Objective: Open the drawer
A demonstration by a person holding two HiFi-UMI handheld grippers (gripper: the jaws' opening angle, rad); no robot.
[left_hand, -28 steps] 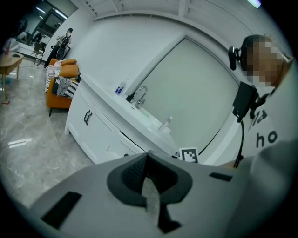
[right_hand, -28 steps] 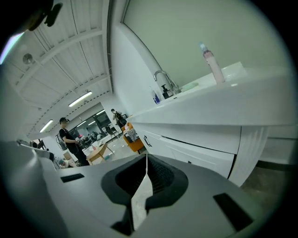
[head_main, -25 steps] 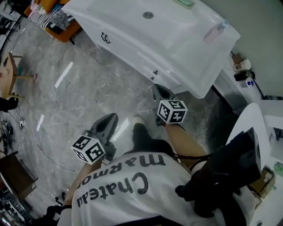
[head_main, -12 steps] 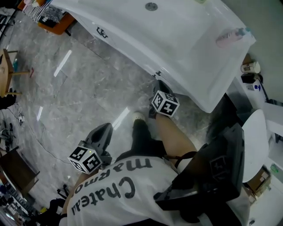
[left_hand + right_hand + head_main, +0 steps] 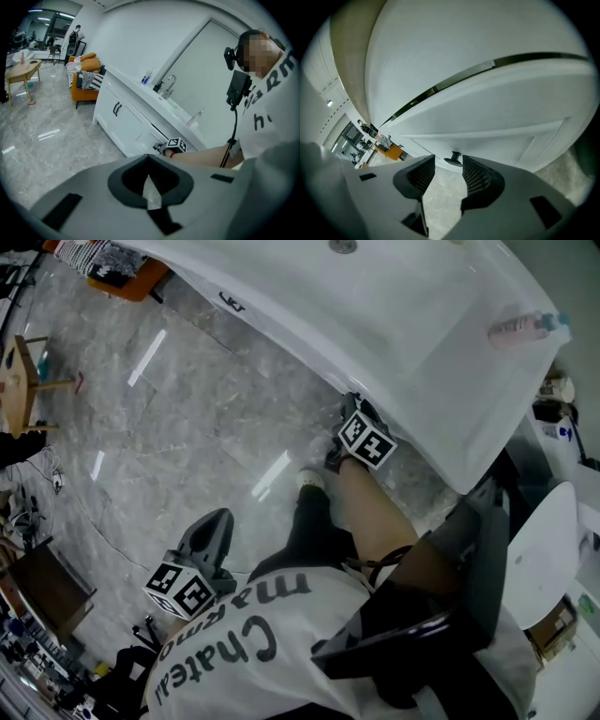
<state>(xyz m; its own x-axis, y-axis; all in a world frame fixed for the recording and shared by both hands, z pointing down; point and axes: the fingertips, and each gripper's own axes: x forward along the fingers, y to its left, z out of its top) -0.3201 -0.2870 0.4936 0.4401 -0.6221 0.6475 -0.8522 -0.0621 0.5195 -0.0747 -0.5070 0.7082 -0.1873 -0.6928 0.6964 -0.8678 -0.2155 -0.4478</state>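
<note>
The white vanity cabinet (image 5: 123, 123) has a drawer front (image 5: 487, 126) with a small black handle (image 5: 453, 160). My right gripper (image 5: 447, 165) is close to that front, under the countertop edge (image 5: 412, 427). Its jaws are opening, and the handle stands just ahead of the ribbed fingertips (image 5: 474, 174), between them but untouched. The head view shows this right gripper (image 5: 352, 407) at the cabinet, its marker cube facing up. My left gripper (image 5: 216, 523) hangs low over the floor, away from the cabinet. Seen from its own camera, the left gripper (image 5: 149, 161) is shut and holds nothing.
The countertop (image 5: 412, 324) holds a sink and a pink bottle (image 5: 523, 326). An orange seat with striped cloth (image 5: 112, 268) stands at the cabinet's far end. A small wooden table (image 5: 19, 381) is on the marble floor (image 5: 187, 418) at left. My own leg and shoe (image 5: 309, 480) are below.
The right gripper has moved up the picture and in under the countertop edge, rolling as it went. The left gripper has drifted back toward the lower left.
</note>
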